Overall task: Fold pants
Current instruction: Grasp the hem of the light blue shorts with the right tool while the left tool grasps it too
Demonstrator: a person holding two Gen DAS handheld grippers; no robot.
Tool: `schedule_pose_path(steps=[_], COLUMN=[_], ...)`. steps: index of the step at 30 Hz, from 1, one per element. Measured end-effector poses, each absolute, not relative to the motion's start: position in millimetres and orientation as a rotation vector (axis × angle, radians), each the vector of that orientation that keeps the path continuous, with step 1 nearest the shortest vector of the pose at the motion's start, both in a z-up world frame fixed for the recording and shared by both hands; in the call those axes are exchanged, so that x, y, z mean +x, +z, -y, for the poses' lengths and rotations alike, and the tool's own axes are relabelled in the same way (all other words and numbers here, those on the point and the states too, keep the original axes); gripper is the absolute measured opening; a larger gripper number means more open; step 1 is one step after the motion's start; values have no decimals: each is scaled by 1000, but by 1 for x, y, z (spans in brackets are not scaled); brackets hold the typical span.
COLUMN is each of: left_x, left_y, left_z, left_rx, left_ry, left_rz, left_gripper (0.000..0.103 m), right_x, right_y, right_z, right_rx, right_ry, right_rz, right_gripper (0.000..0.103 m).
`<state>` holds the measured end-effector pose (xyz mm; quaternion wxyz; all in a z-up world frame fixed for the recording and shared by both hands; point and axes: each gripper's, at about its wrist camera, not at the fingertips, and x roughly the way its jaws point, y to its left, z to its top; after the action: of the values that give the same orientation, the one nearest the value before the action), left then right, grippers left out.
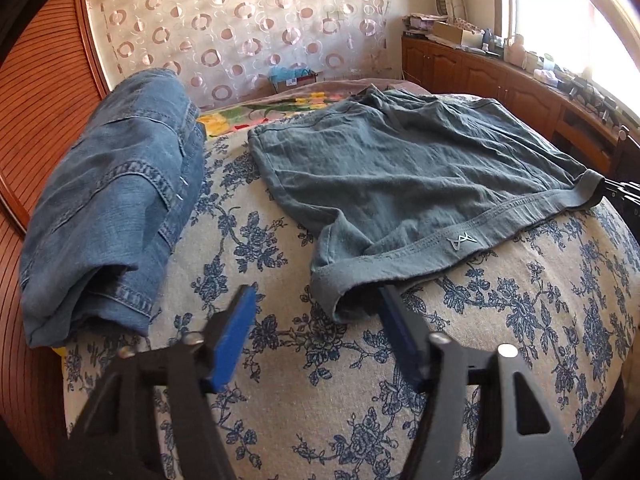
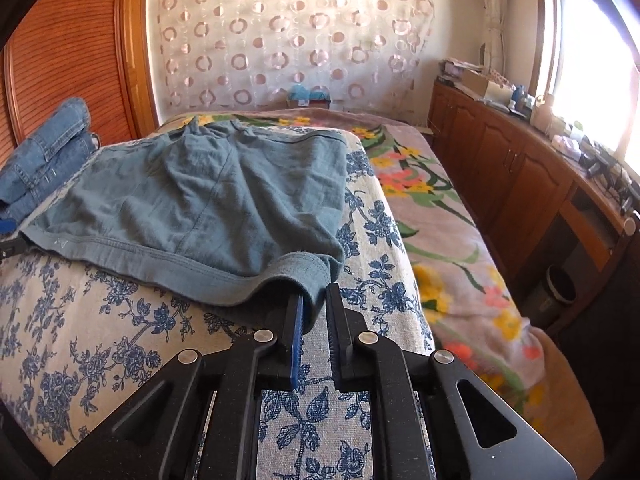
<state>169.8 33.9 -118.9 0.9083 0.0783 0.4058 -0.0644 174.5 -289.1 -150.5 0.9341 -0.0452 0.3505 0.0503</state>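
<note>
Grey-green pants lie spread flat on the blue-flowered cloth, waistband nearest me; they also show in the right wrist view. My left gripper is open at the waistband's left corner, its right finger tucked under the hem. My right gripper is partly closed around the waistband's right corner, with cloth between the jaws and a gap left. The right gripper's tip shows at the far right of the left wrist view.
Folded blue jeans lie on the left of the cloth, also seen in the right wrist view. A flowered blanket covers the bed to the right. A wooden cabinet with clutter runs under the window. A wooden wardrobe stands left.
</note>
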Motion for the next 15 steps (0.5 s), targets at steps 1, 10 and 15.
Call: schedule_pose_path(steps=[1, 10, 15], left_x=[172, 181, 177], left_y=[-120, -123, -121], left_z=[-34, -34, -36], left_rx=[165, 169, 136], left_ry=[-125, -113, -149], left_rz=[-847, -842, -821], left_gripper=[55, 30, 13], right_x=[175, 176, 179], right_y=[-151, -152, -154], right_z=[290, 289, 290], right_rx=[-86, -87, -83], right_ry=[100, 84, 80], right_rz=[-719, -720, -736], right_gripper=[8, 8, 8])
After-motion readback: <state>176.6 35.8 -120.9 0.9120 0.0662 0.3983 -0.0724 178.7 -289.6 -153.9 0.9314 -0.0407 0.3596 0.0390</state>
